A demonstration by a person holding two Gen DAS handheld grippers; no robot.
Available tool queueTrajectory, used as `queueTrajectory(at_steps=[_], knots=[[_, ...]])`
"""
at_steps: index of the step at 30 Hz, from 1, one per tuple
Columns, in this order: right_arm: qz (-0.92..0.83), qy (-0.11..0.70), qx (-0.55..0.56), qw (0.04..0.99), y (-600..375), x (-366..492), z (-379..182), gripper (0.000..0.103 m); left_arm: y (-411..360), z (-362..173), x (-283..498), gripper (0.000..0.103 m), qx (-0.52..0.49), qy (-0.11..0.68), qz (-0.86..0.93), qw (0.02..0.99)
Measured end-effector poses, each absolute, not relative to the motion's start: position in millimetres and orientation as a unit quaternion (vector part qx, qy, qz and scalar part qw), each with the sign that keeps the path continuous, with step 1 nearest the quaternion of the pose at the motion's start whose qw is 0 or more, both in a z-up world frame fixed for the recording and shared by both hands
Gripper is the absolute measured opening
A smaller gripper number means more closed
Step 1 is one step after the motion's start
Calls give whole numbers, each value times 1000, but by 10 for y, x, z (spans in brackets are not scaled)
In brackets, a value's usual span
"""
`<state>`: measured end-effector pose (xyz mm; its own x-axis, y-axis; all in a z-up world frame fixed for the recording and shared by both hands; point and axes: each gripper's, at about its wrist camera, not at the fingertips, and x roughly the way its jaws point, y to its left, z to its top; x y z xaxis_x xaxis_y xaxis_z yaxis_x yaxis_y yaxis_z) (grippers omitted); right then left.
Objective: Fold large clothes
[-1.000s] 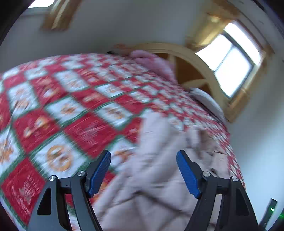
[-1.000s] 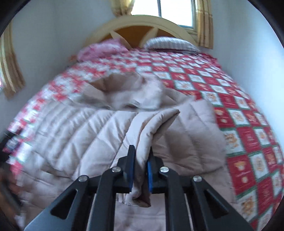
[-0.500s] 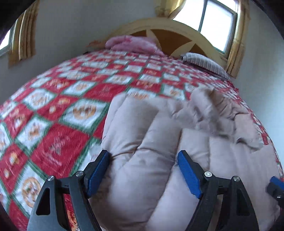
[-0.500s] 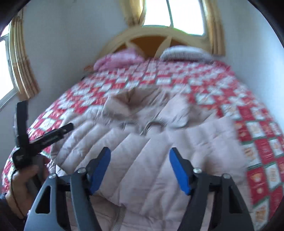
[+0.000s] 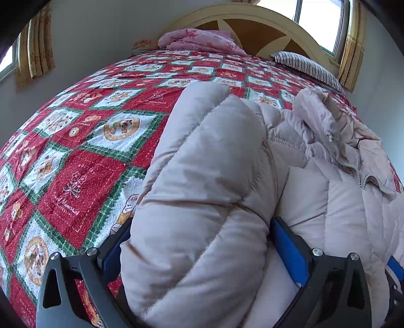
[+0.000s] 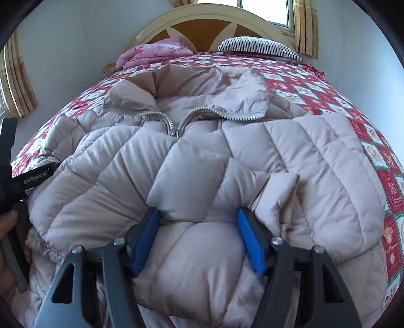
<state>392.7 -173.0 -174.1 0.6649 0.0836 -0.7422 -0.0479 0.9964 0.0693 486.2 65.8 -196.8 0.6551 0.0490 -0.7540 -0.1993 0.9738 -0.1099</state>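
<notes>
A pale pink quilted puffer jacket [image 6: 202,156] lies spread front-up on a bed covered by a red, white and green patchwork quilt [image 5: 83,156], its silver zip [image 6: 176,121] parted at the collar, which points toward the cream arched wooden headboard [image 6: 209,22]. A folded pink blanket [image 6: 154,51] and a black-and-white striped pillow [image 6: 257,46] sit at the head of the bed.

The risk here is slippage: the padding is thick and the shell looks slick, so a grip taken on only the top layer could let the jacket slide free mid-fold, or drag the whole garment across the quilt and undo its alignment. A pinch on a puffed baffle alone could also leave a lopsided fold.

The left hand-held gripper [image 5: 202,254] straddles a bulging sleeve-like roll of the jacket near its left edge; its jaws are opening wide, the blue pads [image 5: 290,252] standing either side of the fabric with padding between them, not visibly pressing it. The right hand-held gripper [image 6: 199,237] points down at the jacket's lower front, jaws apart, with a raised quilted panel between its blue pads [image 6: 250,242]; whether they only brush the fabric cannot be told. In the right wrist view the left hand-held gripper's black frame and the person's hand [image 6: 7,247] show at the jacket's left edge.
</notes>
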Motion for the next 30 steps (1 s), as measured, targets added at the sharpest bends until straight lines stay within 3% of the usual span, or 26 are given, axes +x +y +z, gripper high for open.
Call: queueTrajectory(at_steps=[9, 13, 17, 30], knots=[[47, 401, 49, 914, -1786, 3997, -1808, 67, 575, -1242, 4286, 102, -115, 274, 51, 954], [48, 398, 52, 915, -1786, 3987, -1806, 67, 169, -1331, 4536, 102, -72, 331, 4, 941], [51, 394, 59, 916, -1806, 3969, -1805, 67, 173, -1834, 4876, 102, -51, 406, 33, 912], [44, 397, 47, 916, -1767, 3971, -1807, 68, 104, -1928, 4878, 102, -39, 395, 48, 917]])
